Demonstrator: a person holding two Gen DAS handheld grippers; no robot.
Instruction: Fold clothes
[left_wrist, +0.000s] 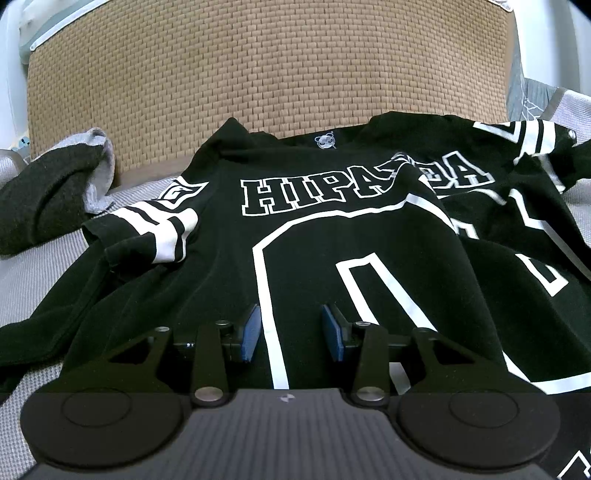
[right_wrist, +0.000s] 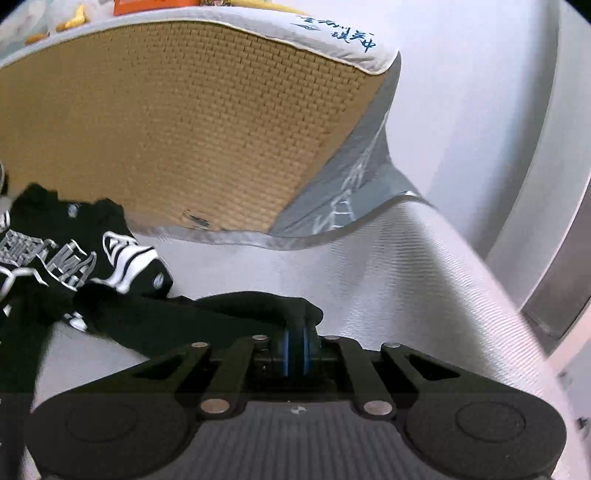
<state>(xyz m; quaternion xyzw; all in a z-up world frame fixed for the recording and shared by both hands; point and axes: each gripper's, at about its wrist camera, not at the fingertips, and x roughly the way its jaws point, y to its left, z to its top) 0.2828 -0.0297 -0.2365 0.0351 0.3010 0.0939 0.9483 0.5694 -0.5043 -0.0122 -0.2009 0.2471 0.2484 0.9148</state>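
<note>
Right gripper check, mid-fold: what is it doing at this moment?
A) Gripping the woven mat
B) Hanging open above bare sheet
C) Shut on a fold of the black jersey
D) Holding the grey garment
C: the right gripper has its blue pads closed together with black jersey fabric pinched between them.

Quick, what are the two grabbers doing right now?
Left gripper: open above the black printed jersey, holding nothing.
Right gripper: closed on the jersey's black fabric.
</note>
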